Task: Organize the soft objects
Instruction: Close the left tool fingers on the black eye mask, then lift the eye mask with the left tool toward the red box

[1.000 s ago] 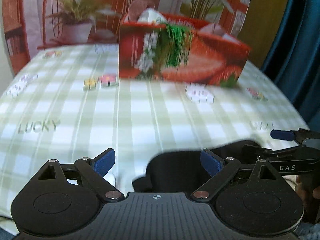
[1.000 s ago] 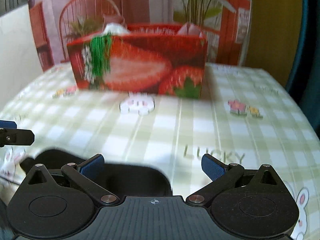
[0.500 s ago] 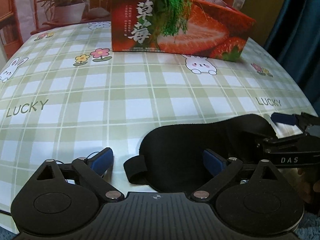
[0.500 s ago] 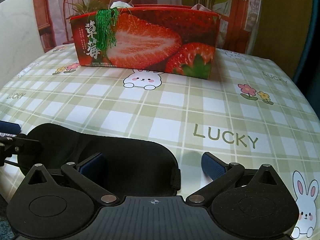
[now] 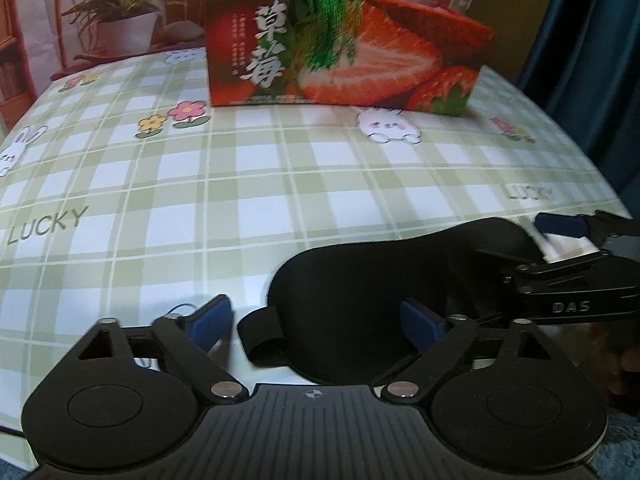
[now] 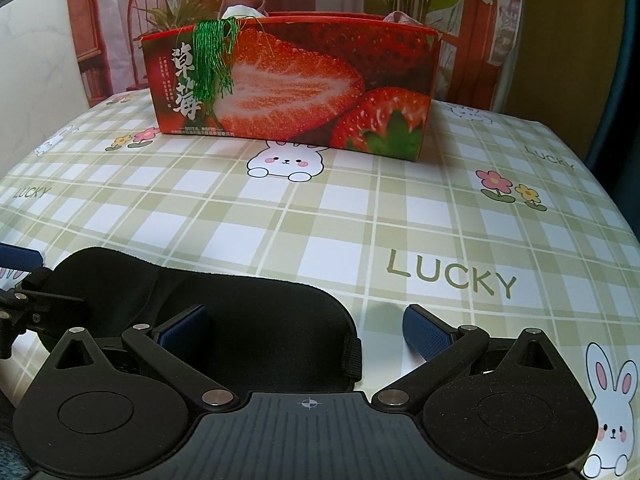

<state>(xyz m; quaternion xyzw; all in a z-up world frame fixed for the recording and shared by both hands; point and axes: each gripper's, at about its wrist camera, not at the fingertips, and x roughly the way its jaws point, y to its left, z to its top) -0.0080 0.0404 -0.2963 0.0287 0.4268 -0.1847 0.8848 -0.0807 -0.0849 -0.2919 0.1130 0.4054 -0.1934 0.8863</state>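
A black sleep mask [image 5: 360, 300] lies flat on the desk [image 5: 240, 200], near the edge closest to both cameras, on a green-and-white checked cloth printed with rabbits, flowers and the word LUCKY.

In the left wrist view the left hand-held gripper [image 5: 316, 322] stands wide open. Its jaws have just been closing a little, and the mask's strap end [image 5: 260, 336] lies between them; the left pad sits apart from the strap, and the right pad hangs over the mask's body at about 5 o'clock, pinching nothing.

The right hand-held gripper [image 6: 308, 332] is also wide open and holds nothing. Its left pad lies over the mask [image 6: 256, 320] and its right pad over bare cloth, with the mask's other strap end between them.

At 12 o'clock, well apart from the mask, a red strawberry-printed box [image 6: 292, 84] stands upright, a green tassel [image 6: 214, 56] hanging over its front rim and soft items showing above the top.
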